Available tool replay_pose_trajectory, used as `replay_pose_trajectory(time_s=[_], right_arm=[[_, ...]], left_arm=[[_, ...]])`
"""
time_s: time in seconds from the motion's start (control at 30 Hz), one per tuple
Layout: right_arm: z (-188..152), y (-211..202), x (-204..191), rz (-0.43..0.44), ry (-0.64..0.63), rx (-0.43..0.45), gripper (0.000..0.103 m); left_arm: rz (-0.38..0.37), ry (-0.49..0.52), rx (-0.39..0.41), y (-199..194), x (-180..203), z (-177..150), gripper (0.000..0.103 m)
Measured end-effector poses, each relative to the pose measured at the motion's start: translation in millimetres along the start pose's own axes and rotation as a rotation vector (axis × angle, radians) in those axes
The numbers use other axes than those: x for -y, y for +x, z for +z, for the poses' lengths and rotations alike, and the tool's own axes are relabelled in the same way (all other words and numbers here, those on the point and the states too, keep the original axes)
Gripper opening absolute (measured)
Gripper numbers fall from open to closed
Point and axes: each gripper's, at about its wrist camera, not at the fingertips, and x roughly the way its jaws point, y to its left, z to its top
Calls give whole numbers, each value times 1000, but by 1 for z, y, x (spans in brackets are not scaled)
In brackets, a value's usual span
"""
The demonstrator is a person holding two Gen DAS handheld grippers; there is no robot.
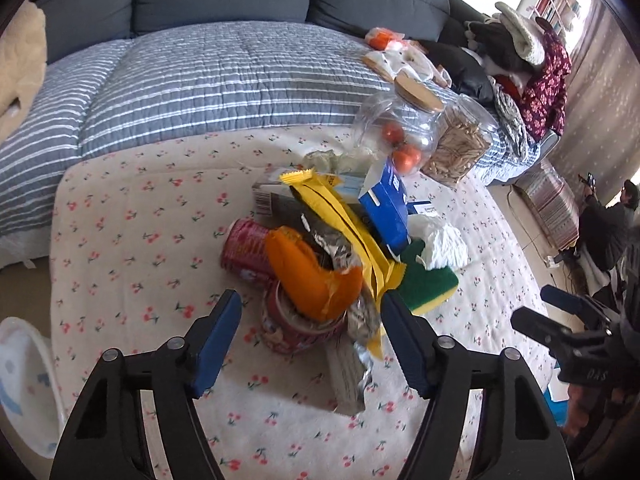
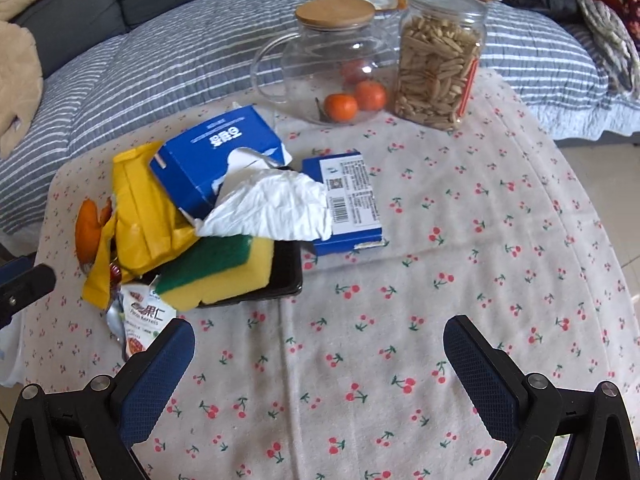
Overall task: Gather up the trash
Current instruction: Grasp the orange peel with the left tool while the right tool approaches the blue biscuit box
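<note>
A heap of trash lies on the cherry-print cloth (image 2: 400,288): yellow wrapper (image 1: 340,216), orange wrapper (image 1: 304,276), two red paper cups (image 1: 244,248), torn blue box (image 2: 216,156), white tissue (image 2: 276,204), green-yellow sponge (image 2: 224,268) in a black tray (image 2: 288,276), and a flat blue box (image 2: 352,196). My left gripper (image 1: 312,308) hangs open over the near end of the heap, its fingers on either side of a red cup (image 1: 296,332) and the orange wrapper, pads not pressing. My right gripper (image 2: 320,344) stands open above bare cloth, right of the heap.
A glass teapot (image 2: 332,64) with a wooden lid and small oranges stands beside a jar of seeds (image 2: 436,60) at the back. A sofa with a striped quilt (image 1: 200,80) lies behind. A white bin (image 1: 20,380) is at lower left. A person (image 1: 612,220) sits far right.
</note>
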Motion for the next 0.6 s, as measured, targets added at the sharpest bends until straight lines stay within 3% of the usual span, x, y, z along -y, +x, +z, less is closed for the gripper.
replay_pose_trajectory(time_s=[0.17,0.33,0.6], right_arm=[[4,4,6,-3,6,-1,103],[5,5,8,1,7,-7,103],[7,6,6,28,20,-11,103]], left_arm=[[-25,-50,-27,20,-8,6,60],[-43,-78,-9,20,-11,8,32],[-51,-76,59,-11,-18,-2,27]])
